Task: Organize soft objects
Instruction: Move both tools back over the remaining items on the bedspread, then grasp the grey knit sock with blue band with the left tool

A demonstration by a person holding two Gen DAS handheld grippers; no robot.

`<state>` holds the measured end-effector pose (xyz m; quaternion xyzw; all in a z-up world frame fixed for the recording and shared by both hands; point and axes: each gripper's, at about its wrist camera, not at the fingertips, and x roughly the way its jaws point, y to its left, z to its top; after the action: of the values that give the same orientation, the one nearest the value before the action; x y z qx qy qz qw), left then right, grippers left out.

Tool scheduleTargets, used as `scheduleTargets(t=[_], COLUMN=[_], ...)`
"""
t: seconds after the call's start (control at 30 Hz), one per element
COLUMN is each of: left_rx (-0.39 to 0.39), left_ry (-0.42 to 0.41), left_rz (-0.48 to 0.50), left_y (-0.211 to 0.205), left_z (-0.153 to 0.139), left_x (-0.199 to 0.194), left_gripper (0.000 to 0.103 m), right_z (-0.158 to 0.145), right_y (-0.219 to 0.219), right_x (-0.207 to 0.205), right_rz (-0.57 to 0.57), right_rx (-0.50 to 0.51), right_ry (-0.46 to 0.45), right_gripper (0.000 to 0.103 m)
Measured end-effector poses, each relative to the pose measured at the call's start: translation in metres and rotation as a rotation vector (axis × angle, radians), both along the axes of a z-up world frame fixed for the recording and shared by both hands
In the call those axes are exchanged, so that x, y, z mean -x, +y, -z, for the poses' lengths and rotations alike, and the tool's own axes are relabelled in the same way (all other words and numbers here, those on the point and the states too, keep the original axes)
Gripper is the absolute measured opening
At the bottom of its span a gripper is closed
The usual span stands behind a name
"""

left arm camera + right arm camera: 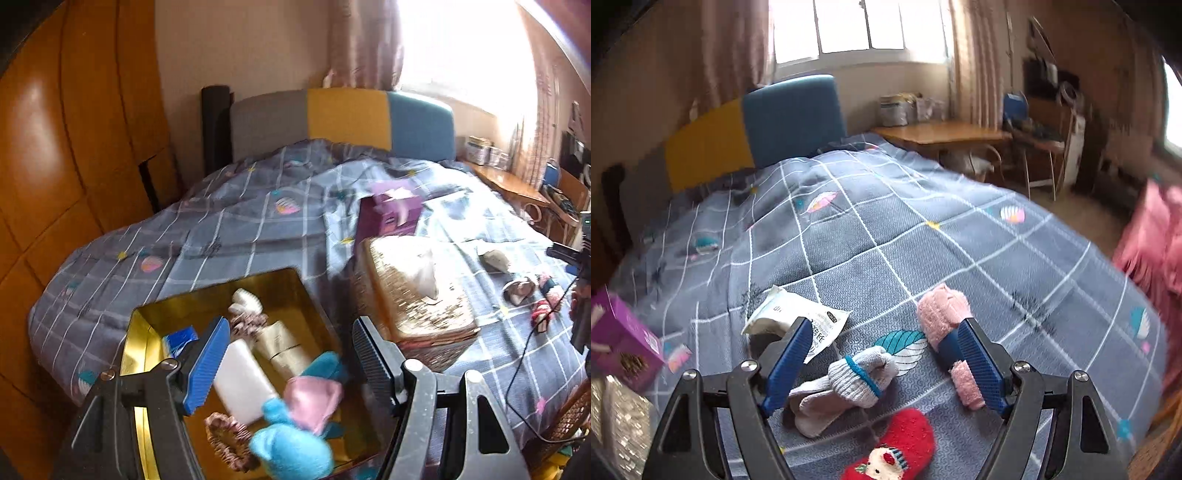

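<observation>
Here, the left gripper point(286, 363) is hovering released, jaws apart and empty, over a gold tin point(207, 306) lying on the checked bedspread point(229, 229). The tin is holding a blue plush toy point(291, 443), a pink cloth point(314, 400), a white packet point(243, 387) and a scrunchie point(225, 443). A glittery tissue box point(417, 291) is sitting just beside the tin. The right gripper point(882, 363) is also hanging released, framing a grey sock point(846, 387); a pink sock point(945, 314) is touching its right finger, and a red sock point(897, 443) is lying nearest the camera.
</observation>
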<state>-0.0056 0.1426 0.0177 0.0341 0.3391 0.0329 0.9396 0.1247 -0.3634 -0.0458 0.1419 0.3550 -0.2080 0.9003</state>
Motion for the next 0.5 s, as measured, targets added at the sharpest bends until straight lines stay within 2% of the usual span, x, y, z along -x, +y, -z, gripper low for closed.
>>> scheduleTargets(t=[0.07,0.27,0.5], left_rx=[-0.012,-0.028,-0.043], left_ry=[-0.013,-0.03,-0.018], left_rz=[0.026,0.119,0.221], left_y=[-0.011,-0.049,-0.091], left_z=[-0.005,-0.014,-0.017], left_x=[-0.003,-0.011,-0.021], left_gripper=[0.07,0.07,0.07], right_z=[0.0,0.0,0.003], right_y=[-0.004,0.0,-0.019], right_x=[0.002,0.004,0.013], right_rz=[0.0,-0.001,0.073], right_rx=[-0.037,-0.057,-0.144], right_ry=[-0.006,-0.015,-0.039], right_gripper=[0.082,0.084,0.085])
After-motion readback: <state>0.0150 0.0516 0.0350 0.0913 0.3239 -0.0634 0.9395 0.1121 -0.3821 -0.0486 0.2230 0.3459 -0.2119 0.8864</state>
